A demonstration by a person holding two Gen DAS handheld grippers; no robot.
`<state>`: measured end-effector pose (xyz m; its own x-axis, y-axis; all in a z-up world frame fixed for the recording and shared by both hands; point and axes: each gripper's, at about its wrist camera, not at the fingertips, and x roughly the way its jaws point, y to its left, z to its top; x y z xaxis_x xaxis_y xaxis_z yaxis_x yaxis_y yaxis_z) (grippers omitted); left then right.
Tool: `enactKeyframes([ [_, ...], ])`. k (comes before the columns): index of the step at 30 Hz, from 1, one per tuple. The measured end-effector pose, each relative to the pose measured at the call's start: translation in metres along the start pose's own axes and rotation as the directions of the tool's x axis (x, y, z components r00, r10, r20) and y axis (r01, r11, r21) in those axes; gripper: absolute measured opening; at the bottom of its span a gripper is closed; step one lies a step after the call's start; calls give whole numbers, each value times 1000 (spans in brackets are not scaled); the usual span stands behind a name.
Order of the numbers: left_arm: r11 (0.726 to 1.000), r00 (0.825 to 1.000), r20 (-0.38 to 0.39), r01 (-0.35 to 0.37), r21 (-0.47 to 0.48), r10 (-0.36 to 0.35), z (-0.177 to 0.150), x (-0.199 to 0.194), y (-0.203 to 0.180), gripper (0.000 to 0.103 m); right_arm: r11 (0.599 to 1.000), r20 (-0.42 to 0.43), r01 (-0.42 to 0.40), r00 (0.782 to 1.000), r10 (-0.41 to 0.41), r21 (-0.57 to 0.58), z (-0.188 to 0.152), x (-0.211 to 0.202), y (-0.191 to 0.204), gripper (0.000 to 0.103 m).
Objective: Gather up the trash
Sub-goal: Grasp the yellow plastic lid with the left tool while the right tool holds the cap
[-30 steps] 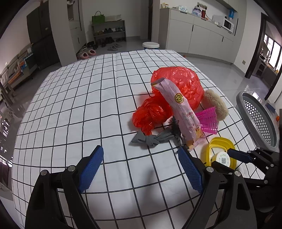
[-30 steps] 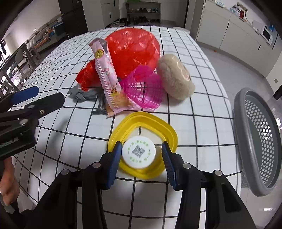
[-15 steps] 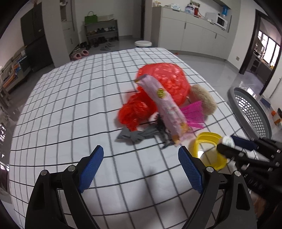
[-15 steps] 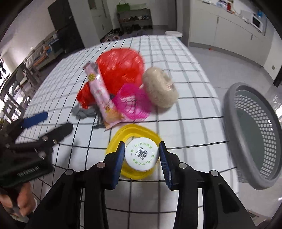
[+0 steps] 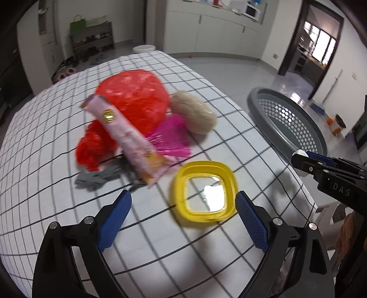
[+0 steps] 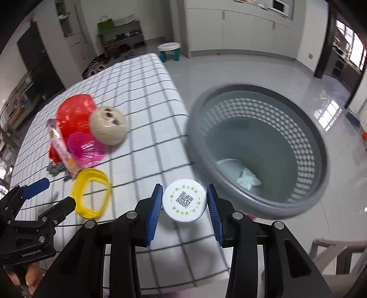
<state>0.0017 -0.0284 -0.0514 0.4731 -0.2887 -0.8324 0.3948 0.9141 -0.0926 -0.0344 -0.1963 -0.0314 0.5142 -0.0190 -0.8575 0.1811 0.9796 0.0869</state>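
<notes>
Right gripper (image 6: 184, 201) clamps white cap (image 6: 184, 201) beside grey basket (image 6: 259, 204); left gripper (image 5: 183, 206) wide, over yellow lid (image 5: 204, 194).

My table (image 5: 57, 146) wears a white cloth with black grid lines. At twelve o'clock stand a shoe shelf (image 5: 91, 43) and white cabinets (image 5: 206, 29); at two o'clock, a dark doorway (image 5: 318, 43) bright with daylight over glossy grey floor (image 6: 263, 66).

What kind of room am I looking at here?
Probably a home kitchen-dining area: a microwave sits on white cabinets, a shoe rack stands by the wall, and a checked tablecloth covers the table.
</notes>
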Motion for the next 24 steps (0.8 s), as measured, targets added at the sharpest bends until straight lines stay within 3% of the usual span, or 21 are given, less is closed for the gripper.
enactKeyframes([
  [6, 999, 999, -37, 28, 25, -27, 0, 15, -17, 92, 999, 2, 7, 1000, -7, 43, -5, -2, -15, 38],
  [15, 998, 996, -84, 11, 60, -6, 1, 44, -32, 91, 999, 9, 1, 1000, -1, 50, -11, -7, -20, 38],
  [19, 997, 997, -74, 3, 73, 3, 0, 47, -35, 71, 998, 8, 0, 1000, 0, 64, -14, -8, -26, 38],
  [24, 998, 998, -66, 16, 66, -12, -2, 38, -33, 68, 997, 14, -2, 1000, 1, 79, -14, -8, -32, 38],
])
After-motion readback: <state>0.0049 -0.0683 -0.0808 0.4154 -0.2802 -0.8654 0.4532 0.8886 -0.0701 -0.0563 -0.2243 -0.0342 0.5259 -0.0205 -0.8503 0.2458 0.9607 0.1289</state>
